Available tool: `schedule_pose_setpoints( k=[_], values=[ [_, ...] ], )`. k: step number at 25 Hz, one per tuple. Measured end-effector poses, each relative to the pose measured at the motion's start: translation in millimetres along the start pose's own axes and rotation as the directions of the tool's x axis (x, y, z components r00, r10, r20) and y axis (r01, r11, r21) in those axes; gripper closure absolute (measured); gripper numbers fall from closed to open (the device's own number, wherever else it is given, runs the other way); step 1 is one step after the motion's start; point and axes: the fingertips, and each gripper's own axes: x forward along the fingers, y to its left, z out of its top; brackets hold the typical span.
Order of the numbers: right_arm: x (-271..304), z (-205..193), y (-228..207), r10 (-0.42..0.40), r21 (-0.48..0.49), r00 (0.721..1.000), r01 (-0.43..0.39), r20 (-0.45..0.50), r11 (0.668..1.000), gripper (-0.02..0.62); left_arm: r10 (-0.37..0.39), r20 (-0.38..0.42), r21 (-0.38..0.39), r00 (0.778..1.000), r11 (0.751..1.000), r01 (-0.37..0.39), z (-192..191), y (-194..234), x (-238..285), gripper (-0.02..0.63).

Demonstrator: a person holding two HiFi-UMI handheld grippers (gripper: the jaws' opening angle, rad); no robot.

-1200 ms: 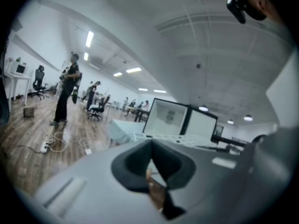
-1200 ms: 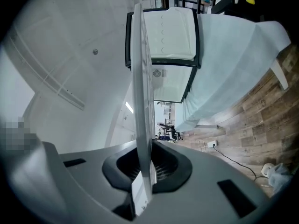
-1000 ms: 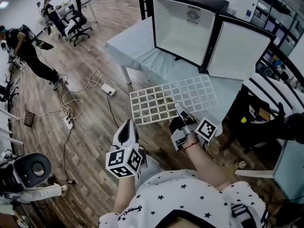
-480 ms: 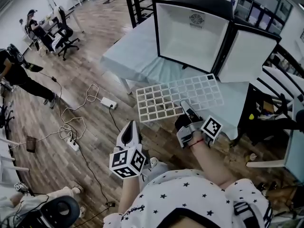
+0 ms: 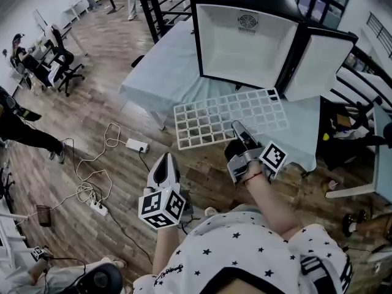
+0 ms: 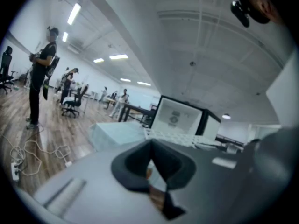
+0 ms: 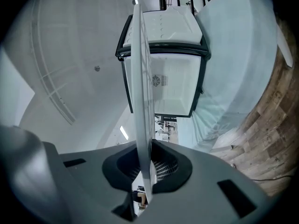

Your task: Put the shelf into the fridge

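Shelf (image 5: 229, 118), a white grid, pinched at its near edge between the jaws of the right gripper (image 5: 236, 128) and held flat in the air, just short of the open fridge (image 5: 245, 48) and partly over the table (image 5: 160, 72). Probably best kept level, squared to the opening and slid straight in without twist from the one-edge grip; left gripper (image 5: 164, 162) low by the body, jaws pressed together on nothing. Fridge on the table, door (image 5: 318, 66) swung wide, white cavity bare but for a vent (image 5: 247, 21) on the back wall.
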Motion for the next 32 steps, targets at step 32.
schedule_pose_setpoints(
  k=[32],
  values=[
    [128,106,-30,-0.033,0.010,0.938,0.032,0.346,0.999,0.557,-0.243,-0.137,0.031,0.960,0.968,0.250,46,28,222,0.598]
  ],
)
